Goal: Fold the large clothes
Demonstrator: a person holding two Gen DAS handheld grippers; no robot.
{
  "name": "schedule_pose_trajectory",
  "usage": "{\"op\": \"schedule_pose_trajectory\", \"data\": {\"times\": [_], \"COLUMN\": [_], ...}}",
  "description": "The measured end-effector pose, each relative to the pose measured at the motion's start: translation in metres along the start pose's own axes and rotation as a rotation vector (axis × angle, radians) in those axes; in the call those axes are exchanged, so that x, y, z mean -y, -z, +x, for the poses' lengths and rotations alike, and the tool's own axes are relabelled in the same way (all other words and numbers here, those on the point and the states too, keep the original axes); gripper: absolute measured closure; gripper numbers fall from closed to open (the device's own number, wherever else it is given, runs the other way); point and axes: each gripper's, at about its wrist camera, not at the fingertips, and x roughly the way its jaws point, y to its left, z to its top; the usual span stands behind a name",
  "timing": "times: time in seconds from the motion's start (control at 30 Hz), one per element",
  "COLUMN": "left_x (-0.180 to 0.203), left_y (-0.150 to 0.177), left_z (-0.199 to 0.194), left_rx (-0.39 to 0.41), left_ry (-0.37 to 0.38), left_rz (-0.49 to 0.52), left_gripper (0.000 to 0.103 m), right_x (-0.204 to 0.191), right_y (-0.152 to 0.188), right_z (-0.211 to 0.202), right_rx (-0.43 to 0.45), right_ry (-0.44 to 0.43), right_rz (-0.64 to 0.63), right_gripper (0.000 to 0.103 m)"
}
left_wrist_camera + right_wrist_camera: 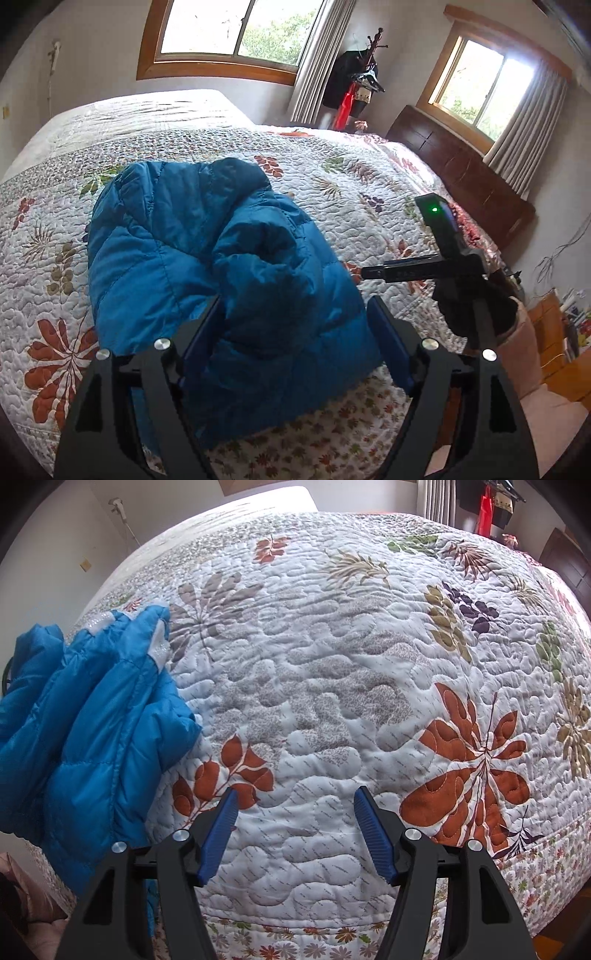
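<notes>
A blue quilted puffer jacket (192,243) lies bunched on the flowered quilt of the bed (332,177). My left gripper (295,299) is open, its blue pads on either side of a raised fold of the jacket near the bed's front edge. In the right wrist view the jacket (85,716) lies at the left. My right gripper (295,794) is open and empty above bare quilt (314,664), to the right of the jacket. The right gripper's body (443,236) with a green light shows at the right of the left wrist view.
A dark wooden headboard (465,173) stands at the bed's right side. A coat rack with dark and red clothes (354,85) stands in the far corner between two windows. A wooden cabinet with clutter (565,332) is at the far right.
</notes>
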Motion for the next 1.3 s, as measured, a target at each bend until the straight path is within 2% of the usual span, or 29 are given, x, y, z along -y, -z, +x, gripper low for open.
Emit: {"op": "schedule_pose_trajectory", "data": {"times": [0.13, 0.17, 0.27, 0.37, 0.43, 0.53, 0.63, 0.7, 0.8, 0.9, 1.13, 1.3], "left_x": [-0.02, -0.029, -0.067, -0.109, -0.128, -0.143, -0.14, -0.135, -0.129, -0.125, -0.127, -0.132], "left_y": [-0.007, -0.01, -0.022, -0.029, -0.031, -0.034, -0.031, -0.028, -0.023, -0.019, -0.018, -0.02], "left_z": [-0.04, -0.047, -0.053, -0.035, -0.019, 0.004, 0.024, 0.032, 0.041, 0.047, 0.046, 0.046], "left_rx": [0.092, 0.112, 0.131, 0.075, 0.031, -0.04, -0.081, -0.078, -0.073, -0.079, -0.071, -0.082], "left_ry": [0.019, 0.001, -0.146, -0.384, -0.444, -0.459, -0.473, -0.489, -0.519, -0.514, -0.497, -0.478], "left_rz": [-0.058, -0.085, -0.178, -0.22, -0.223, -0.212, -0.157, -0.134, -0.109, -0.101, -0.11, -0.133], "left_gripper": [0.019, 0.018, 0.018, 0.018, 0.018, 0.019, 0.021, 0.021, 0.024, 0.032, 0.031, 0.028], "right_x": [-0.023, -0.03, -0.054, -0.077, -0.092, -0.113, -0.133, -0.141, -0.146, -0.149, -0.141, -0.151], "right_y": [-0.012, -0.016, -0.026, -0.035, -0.043, -0.053, -0.061, -0.064, -0.068, -0.072, -0.072, -0.073], "right_z": [-0.031, -0.038, -0.057, -0.066, -0.067, -0.061, -0.047, -0.032, -0.013, -0.003, -0.019, -0.011], "right_rx": [0.059, 0.069, 0.083, 0.063, 0.034, -0.025, -0.078, -0.141, -0.204, -0.223, -0.209, -0.222], "right_ry": [-0.02, -0.033, -0.09, -0.189, -0.271, -0.385, -0.402, -0.406, -0.458, -0.473, -0.529, -0.503], "right_rz": [-0.054, -0.073, -0.125, -0.149, -0.141, -0.123, -0.119, -0.098, -0.067, -0.048, -0.002, -0.009], "right_gripper": [0.037, 0.037, 0.037, 0.035, 0.029, 0.027, 0.023, 0.021, 0.021, 0.019, 0.019, 0.018]}}
